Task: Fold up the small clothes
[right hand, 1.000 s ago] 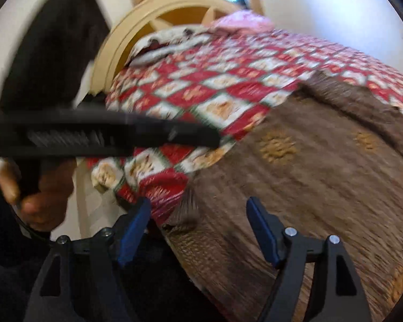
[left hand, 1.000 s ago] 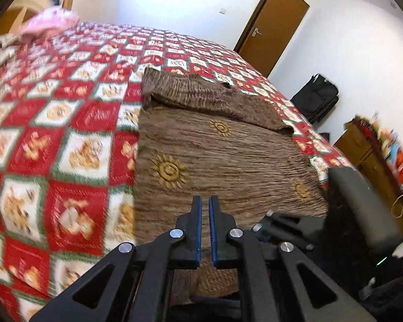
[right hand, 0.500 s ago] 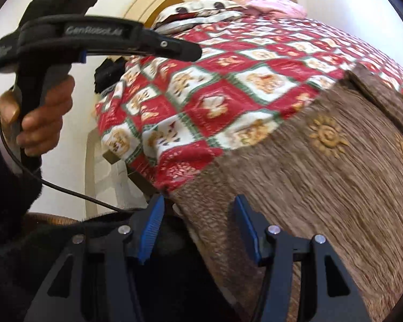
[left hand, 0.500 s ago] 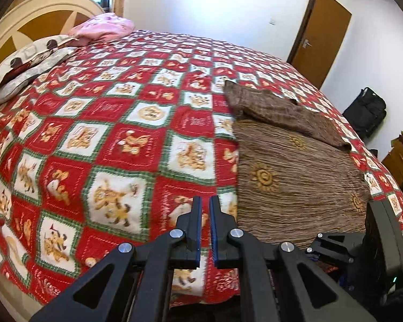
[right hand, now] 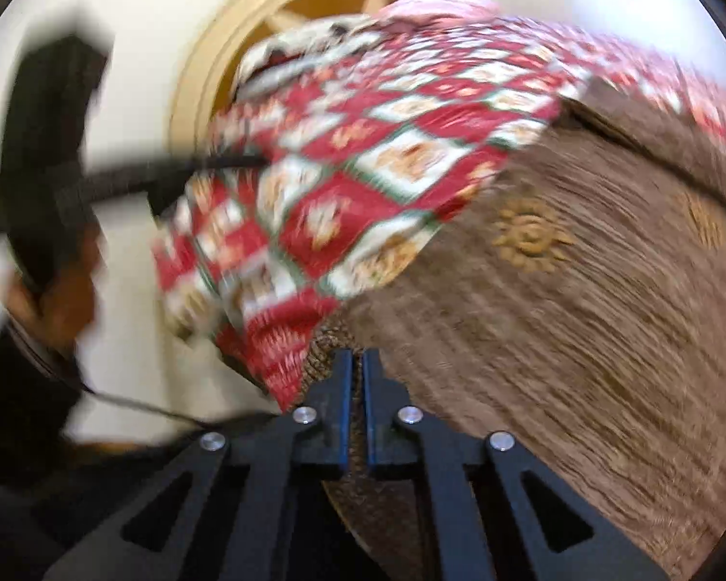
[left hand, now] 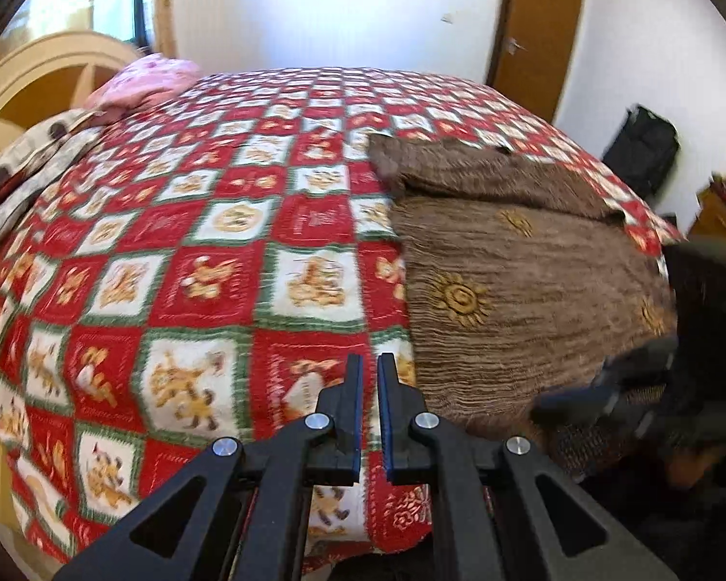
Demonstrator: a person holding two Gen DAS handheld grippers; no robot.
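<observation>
The right gripper (right hand: 355, 377) is seen with its blue-padded fingers (right hand: 344, 406) just brought together on the near hem of a brown garment (right hand: 556, 339), a strip of the ribbed cloth being visible in the narrow slit between them. The left gripper (left hand: 370, 382) is seen with its fingers (left hand: 355, 397) drawn nearly together and nothing pinched between them, held above the red, white and green checked bedspread (left hand: 193, 290), just beside the garment's near left corner.

The brown garment (left hand: 508, 290), patterned with gold sun motifs, is spread flat on the bed's right-hand part as seen from the left wrist, its near edge hanging over the bed's side. A folded-over part of the same cloth is laid across its far end.

In the right wrist view, much blurred, the person's left hand (right hand: 53, 300) is shown at the left edge, wrapped round the handle of the other gripper.

Farther off, a pink pillow (left hand: 145, 82) and a patterned pillow (left hand: 19, 169) are set against a cream arched headboard (left hand: 38, 72). A brown door (left hand: 537, 29) and a black bag (left hand: 643, 150) are seen by the white wall beyond the bed.
</observation>
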